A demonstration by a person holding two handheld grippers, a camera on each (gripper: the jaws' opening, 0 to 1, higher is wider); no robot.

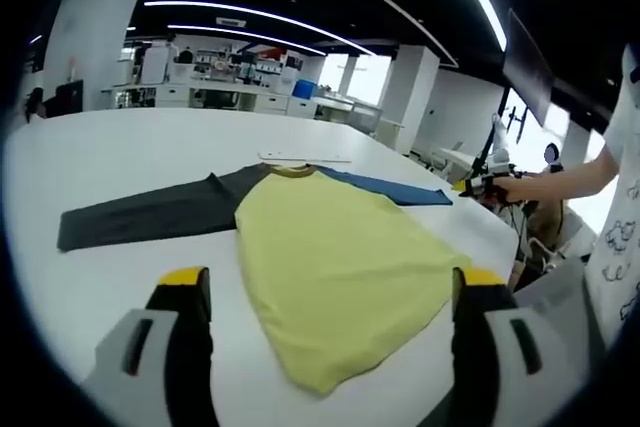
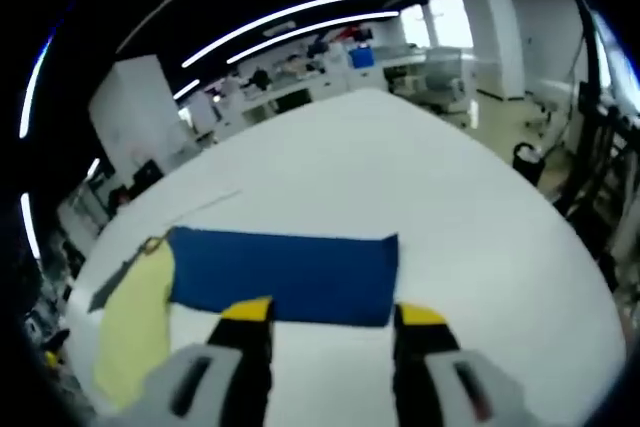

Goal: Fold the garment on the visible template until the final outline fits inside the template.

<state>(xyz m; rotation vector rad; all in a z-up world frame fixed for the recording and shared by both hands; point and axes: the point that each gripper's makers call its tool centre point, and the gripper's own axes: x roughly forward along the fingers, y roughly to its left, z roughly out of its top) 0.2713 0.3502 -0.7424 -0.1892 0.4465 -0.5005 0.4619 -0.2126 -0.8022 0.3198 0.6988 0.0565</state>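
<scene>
A shirt lies spread flat on the white table (image 1: 120, 157). It has a yellow body (image 1: 340, 257), a dark grey sleeve (image 1: 150, 215) stretched left and a blue sleeve (image 1: 395, 189) stretched right. My left gripper (image 1: 334, 282) hovers open over the near hem, its yellow-tipped jaws wide apart. My right gripper (image 1: 482, 185), held by a person's hand (image 1: 540, 183), is at the blue cuff. In the right gripper view the blue sleeve (image 2: 285, 275) lies just ahead of my open right gripper (image 2: 333, 315), with the yellow body (image 2: 135, 322) to the left. Nothing sits between either pair of jaws.
A thin pale strip (image 1: 305, 157) lies on the table just beyond the collar. A person in a white patterned top (image 1: 615, 217) stands at the right table edge. Desks and shelves (image 1: 230, 87) fill the far room. The table's rounded edge (image 2: 560, 237) drops off past the cuff.
</scene>
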